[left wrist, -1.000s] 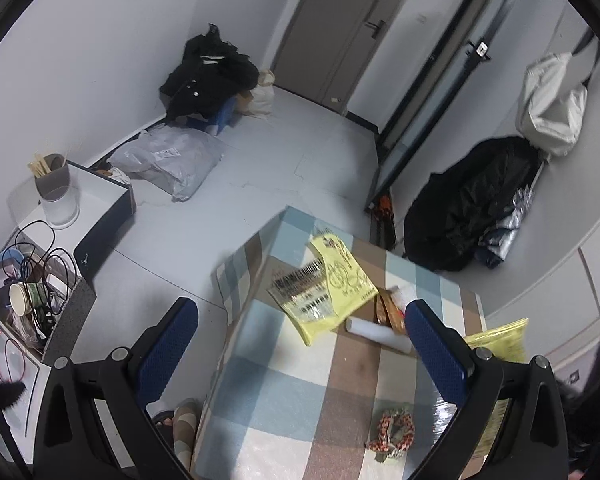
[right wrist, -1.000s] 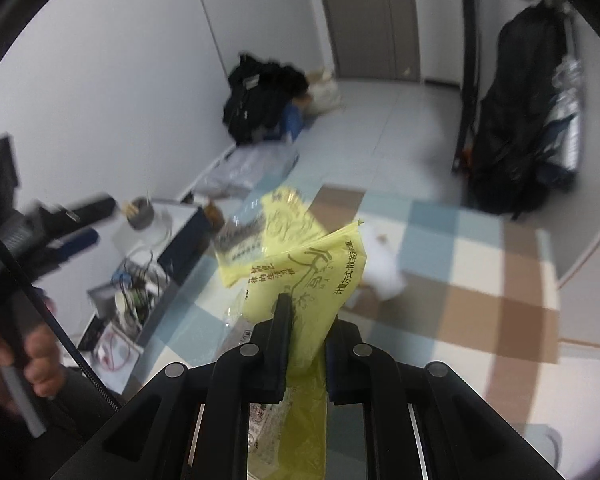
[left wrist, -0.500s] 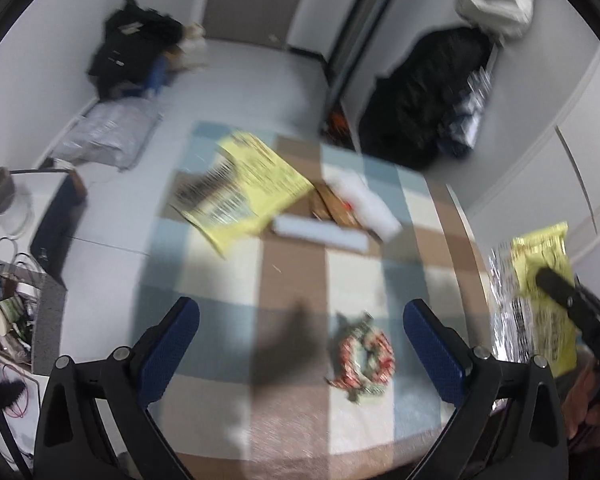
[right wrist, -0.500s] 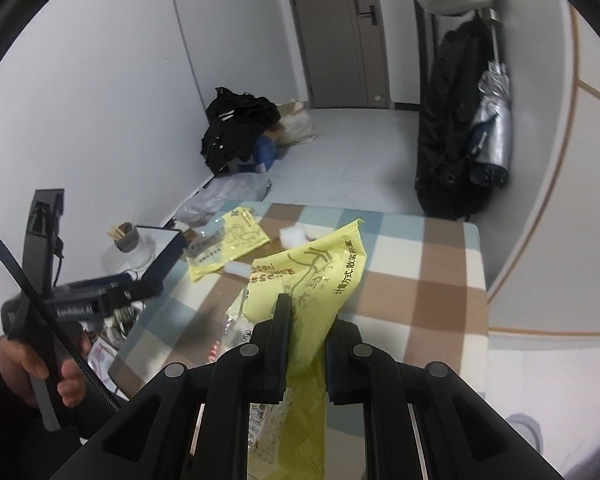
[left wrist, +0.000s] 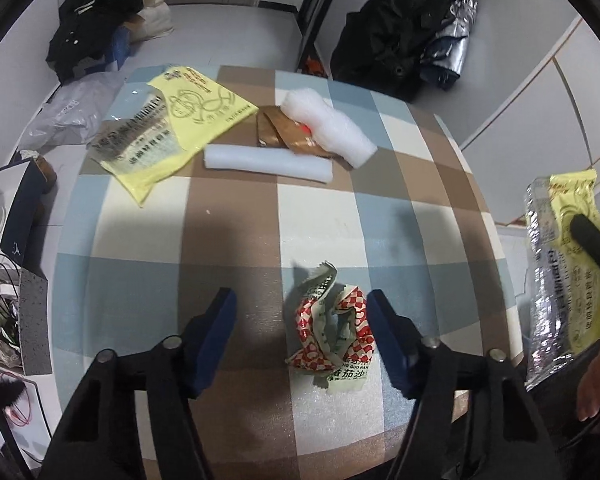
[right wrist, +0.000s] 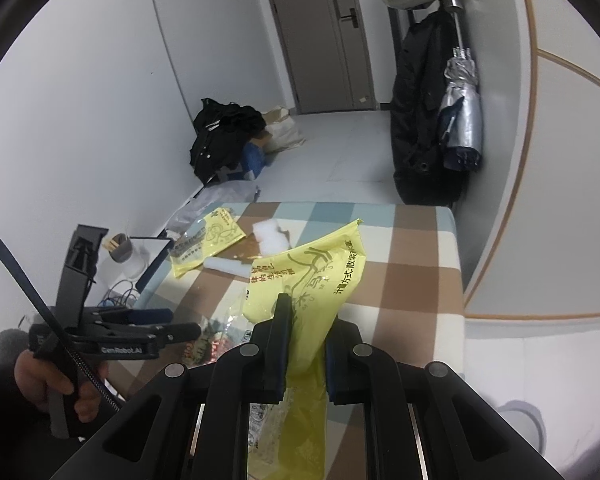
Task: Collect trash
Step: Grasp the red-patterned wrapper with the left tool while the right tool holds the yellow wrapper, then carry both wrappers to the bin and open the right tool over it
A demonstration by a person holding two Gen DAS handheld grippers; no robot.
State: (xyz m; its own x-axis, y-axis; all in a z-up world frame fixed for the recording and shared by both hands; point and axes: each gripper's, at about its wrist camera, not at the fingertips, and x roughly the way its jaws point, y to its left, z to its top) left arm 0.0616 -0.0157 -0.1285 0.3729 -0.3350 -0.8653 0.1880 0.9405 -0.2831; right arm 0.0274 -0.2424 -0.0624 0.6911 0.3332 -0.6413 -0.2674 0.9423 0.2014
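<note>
While the left gripper closes, the crumpled red-checked wrapper sits between its blue pads on the bench, hard by the right pad and well clear of the left one, not yet pinched. That lopsided set is the risk as I see it: the near pad may shove the light wad sideways before the far pad meets it, so it skids or springs out. A thin flap sticking out toward the gripper could also be all that gets caught.

Off to its right, the right gripper is clamped nearly shut on a yellow bag, held up off the bench; its grip is low on the film, so the bag could sag or slip if swung.

Counting outward from the left gripper: one checked wrapper right at the pads; farther ahead one white foam roll; beyond it one brown packet with one white foam block lying partly on it; ahead to the left one flat yellow bag. With the held bag that makes two yellow bags and six pieces in all.
</note>
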